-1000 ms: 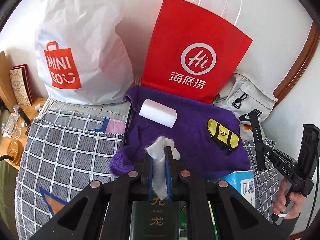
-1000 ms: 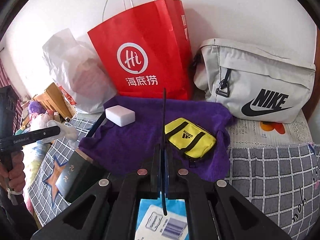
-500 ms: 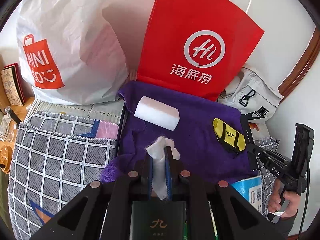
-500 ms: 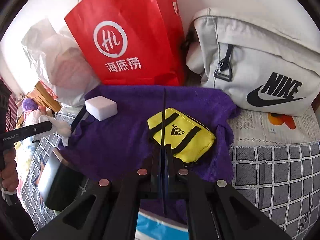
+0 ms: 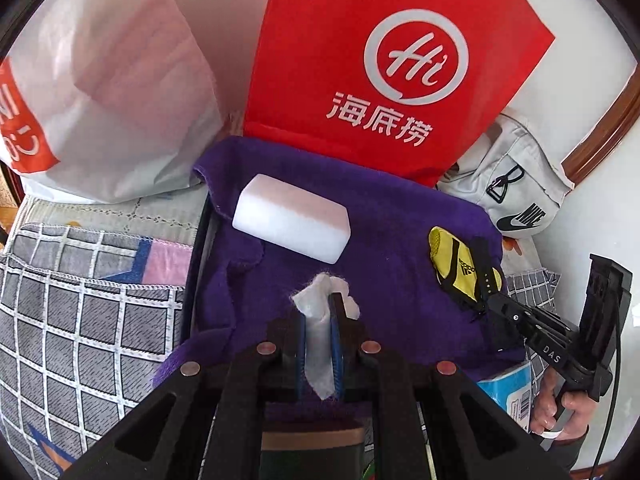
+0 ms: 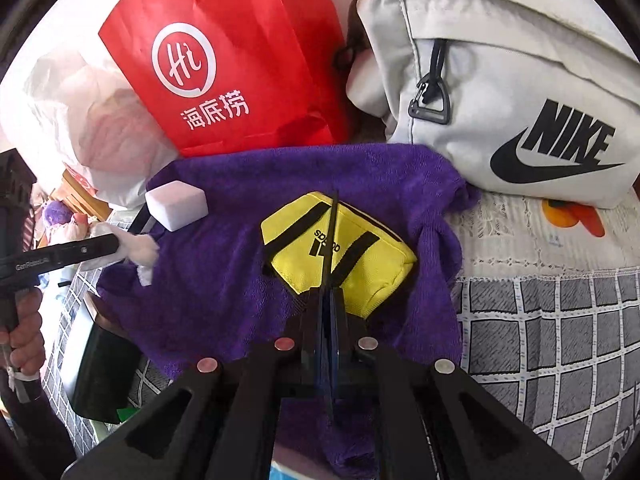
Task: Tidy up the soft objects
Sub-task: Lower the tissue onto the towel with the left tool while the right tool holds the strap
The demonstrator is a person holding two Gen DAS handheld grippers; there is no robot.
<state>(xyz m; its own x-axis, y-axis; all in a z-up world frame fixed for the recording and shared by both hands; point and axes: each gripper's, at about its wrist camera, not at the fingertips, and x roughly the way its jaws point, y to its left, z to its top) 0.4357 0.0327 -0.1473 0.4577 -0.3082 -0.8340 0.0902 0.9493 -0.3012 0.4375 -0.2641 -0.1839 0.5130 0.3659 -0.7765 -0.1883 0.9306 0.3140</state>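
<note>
My left gripper [image 5: 320, 312] is shut on a white tissue [image 5: 318, 336] and hovers over a purple towel [image 5: 384, 240]; it also shows in the right wrist view [image 6: 116, 242] with the tissue [image 6: 140, 250]. A white sponge block [image 5: 292, 220] lies on the towel just ahead of it. My right gripper [image 6: 330, 292] is shut on a thin black strip [image 6: 331, 236] that stands up from its jaws, right over a yellow Adidas pouch [image 6: 360, 260] on the towel [image 6: 224, 280]. The pouch [image 5: 452, 264] shows in the left wrist view too.
A red paper bag [image 5: 384, 64] and a white plastic Miniso bag [image 5: 100, 92] stand behind the towel. A grey Nike bag [image 6: 500, 92] lies at the right. A checked grey bedspread [image 6: 560, 328] surrounds it. A dark box [image 6: 96, 360] and a blue packet [image 5: 508, 392] lie near the front.
Both grippers have moved forward and lower over the purple towel. The sponge and the yellow pouch look larger and closer. Each gripper keeps hold of its item.
</note>
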